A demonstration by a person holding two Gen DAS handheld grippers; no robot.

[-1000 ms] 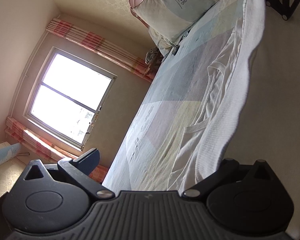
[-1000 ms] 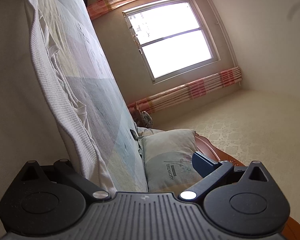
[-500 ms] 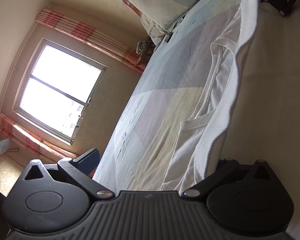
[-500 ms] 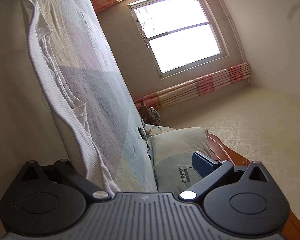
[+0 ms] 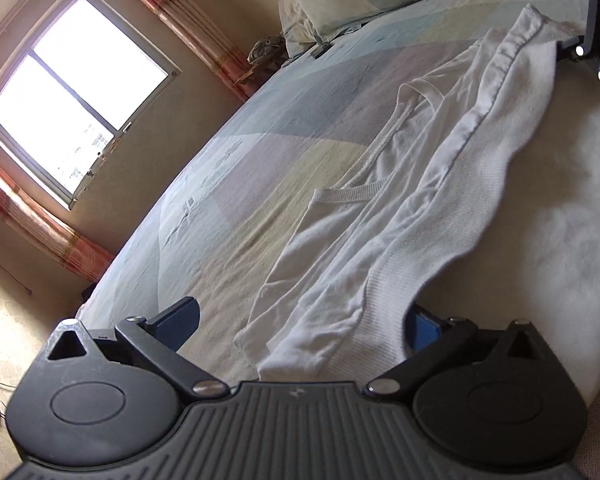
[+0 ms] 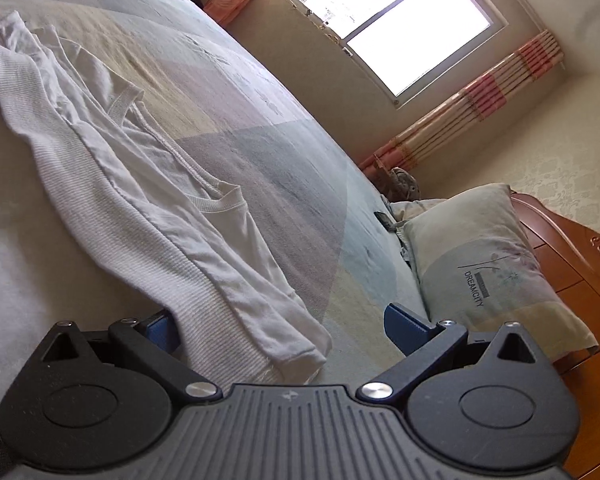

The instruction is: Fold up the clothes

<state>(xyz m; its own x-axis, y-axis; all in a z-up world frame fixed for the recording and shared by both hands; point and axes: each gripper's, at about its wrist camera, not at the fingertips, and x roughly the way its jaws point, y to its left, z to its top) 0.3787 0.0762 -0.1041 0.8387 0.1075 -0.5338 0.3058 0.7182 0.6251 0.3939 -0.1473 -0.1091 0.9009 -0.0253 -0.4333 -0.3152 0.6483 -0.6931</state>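
Both claws (image 5: 300,320) (image 6: 280,320) spread wide over the ribbed white garment (image 5: 440,184).

The left tongs (image 5: 300,320) are black plastic with a ridged middle plate, two big round discs, and shiny silver screws. Each finger (image 5: 180,316) ends in a dark blue pad. The right tongs (image 6: 284,320) look the same: black arms, triangle holes, blue tips.

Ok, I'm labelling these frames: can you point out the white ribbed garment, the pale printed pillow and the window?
white ribbed garment (image 5: 432,240): left wrist view, on its ribbed folded edge.
pale printed pillow (image 6: 488,256): right wrist view, on its printed face.
window (image 6: 400,20): right wrist view, on the bright pane.
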